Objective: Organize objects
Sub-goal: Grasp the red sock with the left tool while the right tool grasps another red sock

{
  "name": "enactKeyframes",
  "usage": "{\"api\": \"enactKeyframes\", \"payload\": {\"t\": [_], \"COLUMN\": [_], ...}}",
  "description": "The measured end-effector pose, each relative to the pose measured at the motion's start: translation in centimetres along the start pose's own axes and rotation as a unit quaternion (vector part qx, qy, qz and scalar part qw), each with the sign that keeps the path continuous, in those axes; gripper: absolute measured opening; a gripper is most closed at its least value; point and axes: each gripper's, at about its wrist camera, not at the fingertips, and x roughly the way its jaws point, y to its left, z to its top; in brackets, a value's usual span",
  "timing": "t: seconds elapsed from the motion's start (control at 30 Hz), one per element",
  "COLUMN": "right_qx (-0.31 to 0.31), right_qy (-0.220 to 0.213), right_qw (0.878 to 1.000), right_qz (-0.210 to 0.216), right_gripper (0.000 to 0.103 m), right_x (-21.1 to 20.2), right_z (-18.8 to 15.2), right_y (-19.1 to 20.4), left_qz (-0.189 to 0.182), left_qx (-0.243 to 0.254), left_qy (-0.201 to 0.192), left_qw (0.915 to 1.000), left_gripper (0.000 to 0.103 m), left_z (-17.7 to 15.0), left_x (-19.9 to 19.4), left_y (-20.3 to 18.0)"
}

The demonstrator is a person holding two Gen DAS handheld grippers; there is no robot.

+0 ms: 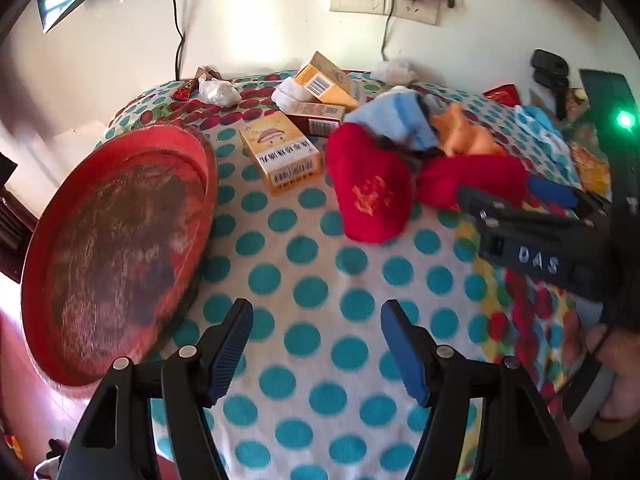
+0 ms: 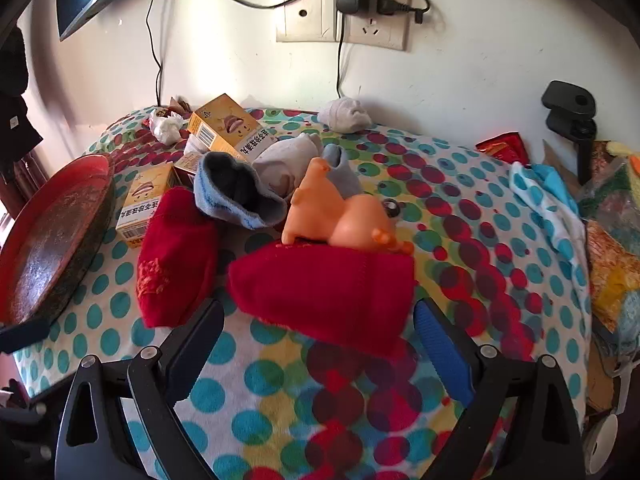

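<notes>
Two red socks lie on the polka-dot cloth: one [image 1: 370, 188] [image 2: 176, 256] with gold embroidery, the other [image 1: 472, 180] [image 2: 328, 284] to its right. An orange toy pig [image 2: 336, 212] [image 1: 464, 132] rests at the back edge of the second sock. A blue sock [image 2: 236, 192] [image 1: 396, 120] and a grey sock [image 2: 288, 160] lie behind. My right gripper [image 2: 320, 344] is open just in front of the second red sock, apart from it; it also shows in the left wrist view [image 1: 532, 216]. My left gripper [image 1: 316, 344] is open and empty over bare cloth.
A worn red round tray [image 1: 120, 248] [image 2: 52, 232] sits at the left edge. Yellow medicine boxes [image 1: 280, 152] [image 2: 224, 128] and crumpled tissues [image 1: 218, 92] [image 2: 346, 114] lie near the wall. Clutter and a black clamp [image 2: 572, 120] stand at the right.
</notes>
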Motion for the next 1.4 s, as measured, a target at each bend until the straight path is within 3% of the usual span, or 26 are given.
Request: {"api": "enactKeyframes", "payload": {"t": [0.23, 0.3, 0.33, 0.37, 0.47, 0.53, 0.73, 1.03, 1.27, 1.37, 1.4], "right_qx": [0.007, 0.009, 0.019, 0.027, 0.026, 0.009, 0.009, 0.022, 0.021, 0.021, 0.019], "right_qy": [0.003, 0.009, 0.008, 0.008, -0.008, -0.020, -0.033, -0.034, -0.022, -0.017, -0.018], "right_qw": [1.000, 1.000, 0.998, 0.997, 0.997, 0.998, 0.998, 0.997, 0.997, 0.997, 0.997], "right_qz": [0.004, 0.022, 0.051, 0.065, 0.074, 0.052, 0.044, 0.069, 0.071, 0.069, 0.068], "right_gripper": [0.091, 0.071, 0.056, 0.049, 0.039, 0.036, 0.034, 0.034, 0.040, 0.041, 0.041], "right_x": [2.4, 3.1, 3.2, 3.3, 2.7, 2.1, 1.5, 1.6, 2.1, 2.3, 2.3], "right_z": [0.5, 0.4, 0.3, 0.2, 0.0, -0.1, -0.6, -0.8, -0.9, -0.9, -0.8], "right_y": [-0.1, -0.2, -0.5, -0.7, -0.9, -0.9, -2.4, -3.2, -3.1, -3.0, -2.9], "left_qz": [0.001, 0.000, 0.003, 0.002, 0.004, -0.003, -0.014, -0.020, -0.022, -0.017, -0.017], "left_qx": [0.009, 0.014, 0.014, 0.014, 0.014, 0.011, 0.019, 0.025, 0.028, 0.040, 0.047], "left_qy": [-0.002, -0.002, -0.002, -0.002, 0.006, 0.006, 0.007, 0.024, 0.016, 0.005, 0.001], "left_qw": [1.0000, 0.9999, 0.9999, 0.9999, 0.9999, 0.9999, 0.9997, 0.9992, 0.9992, 0.9990, 0.9988], "left_gripper": [0.068, 0.068, 0.068, 0.068, 0.068, 0.068, 0.068, 0.068, 0.069, 0.066, 0.059], "left_z": [2.5, 3.0, 3.2, 3.5, 4.0, 4.4, 5.5, 6.5, 6.3, 6.2, 6.1], "left_x": [2.1, 2.8, 3.1, 3.4, 4.4, 4.8, 5.8, 7.8, 8.3, 8.2, 8.1], "left_y": [-0.1, -0.3, -0.3, -0.4, -0.6, -0.8, -1.9, -3.6, -4.0, -4.4, -4.5]}}
